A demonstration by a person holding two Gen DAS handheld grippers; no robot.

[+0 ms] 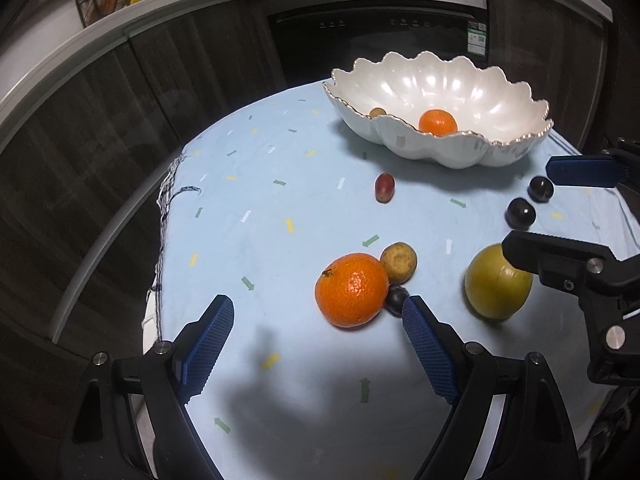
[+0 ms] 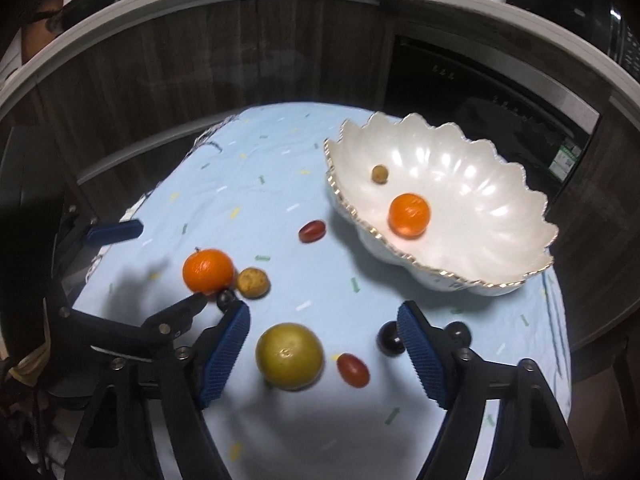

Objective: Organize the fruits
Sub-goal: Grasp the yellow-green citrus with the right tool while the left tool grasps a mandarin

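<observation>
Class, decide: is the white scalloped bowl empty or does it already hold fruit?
Not empty: the bowl holds an orange and a small brown fruit; most of it is bare.

2 oranges [image 2: 208, 270] [image 2: 409, 215], 2 brown fruits [image 2: 252, 282] [image 2: 379, 173], 1 green fruit [image 2: 289, 355], 2 red grapes [image 2: 312, 231] [image 2: 352, 369], 3 dark grapes [image 2: 389, 339] [image 2: 459, 331] [image 2: 225, 299], 1 bowl [image 2: 500, 216]

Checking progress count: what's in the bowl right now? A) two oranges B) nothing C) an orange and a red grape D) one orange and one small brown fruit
D: the bowl holds one orange and one small brown fruit; the other fruits lie on the cloth.
</observation>
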